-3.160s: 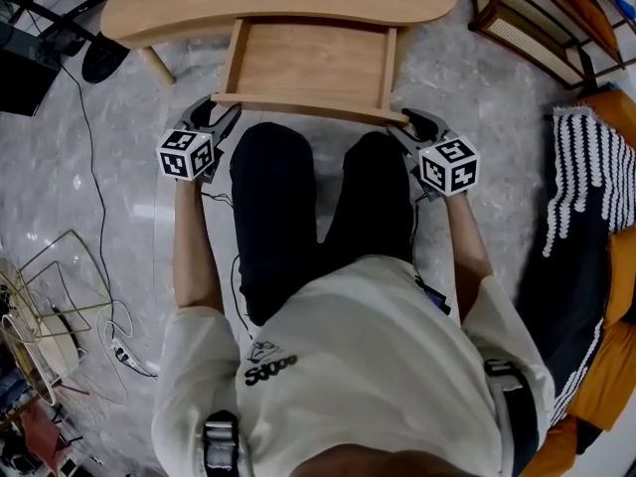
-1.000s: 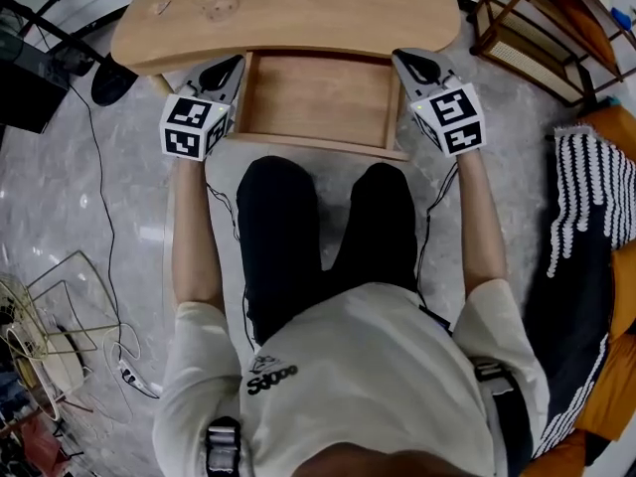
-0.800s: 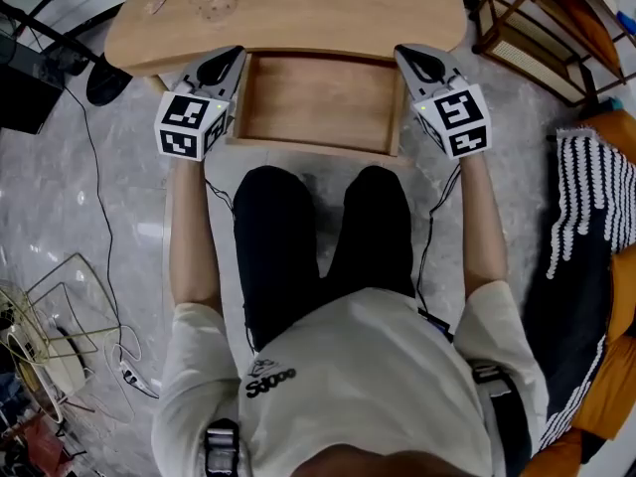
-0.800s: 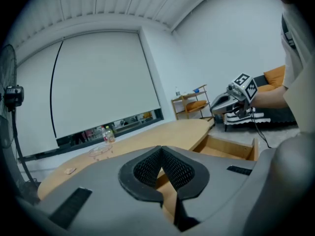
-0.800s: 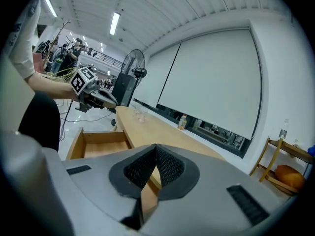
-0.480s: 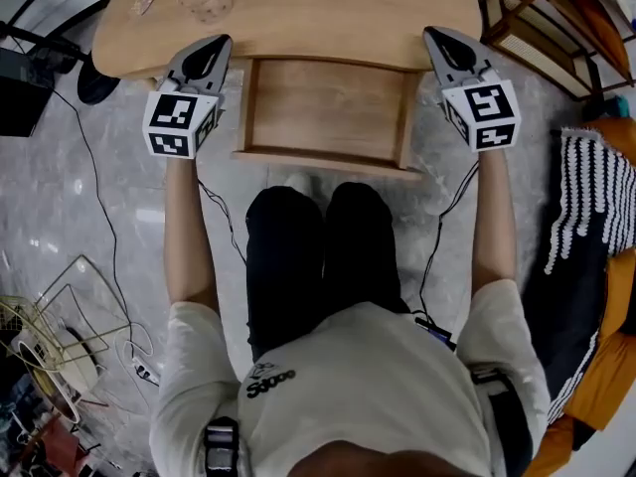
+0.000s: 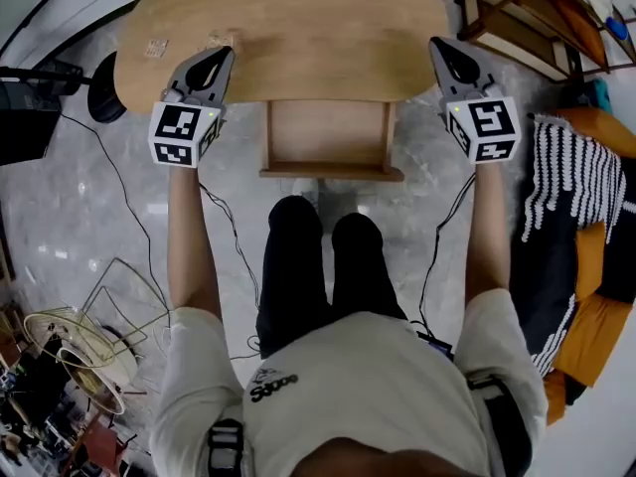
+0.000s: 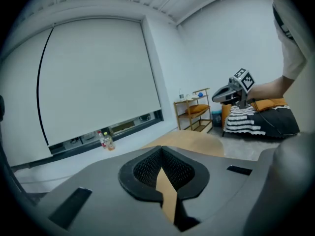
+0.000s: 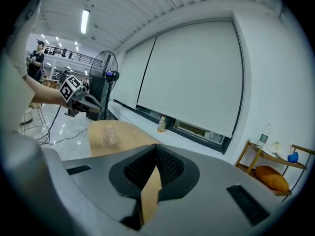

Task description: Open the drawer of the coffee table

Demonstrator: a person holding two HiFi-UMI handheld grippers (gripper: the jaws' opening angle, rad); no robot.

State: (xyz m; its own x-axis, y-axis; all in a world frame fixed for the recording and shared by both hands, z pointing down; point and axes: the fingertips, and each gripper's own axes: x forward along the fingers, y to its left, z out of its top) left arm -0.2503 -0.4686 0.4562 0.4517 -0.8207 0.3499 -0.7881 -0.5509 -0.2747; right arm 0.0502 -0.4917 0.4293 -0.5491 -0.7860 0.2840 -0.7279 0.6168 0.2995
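The light wood coffee table (image 7: 298,28) fills the top of the head view. Its shallow drawer (image 7: 328,137) stands pulled out toward the person's legs, with nothing in it. My left gripper (image 7: 217,60) hangs in the air over the table's left front edge, left of the drawer, shut and holding nothing. My right gripper (image 7: 440,48) hangs over the table's right end, also shut and holding nothing. Neither touches the drawer. In the left gripper view the shut jaws (image 8: 161,154) point across the tabletop (image 8: 192,141) toward the other gripper (image 8: 236,90). The right gripper view shows its shut jaws (image 9: 156,154).
A wooden shelf rack (image 7: 517,18) stands at the back right. An orange sofa with a striped throw (image 7: 566,187) lies to the right. A black fan base (image 7: 99,73) and cables are at the left, and a wire basket (image 7: 89,316) stands near the person. A small clear object (image 9: 109,134) sits on the tabletop.
Both grippers have risen from beside the drawer's sides and spread apart, now up over the table's edge. The head camera has risen too. The drawer stays pulled out.
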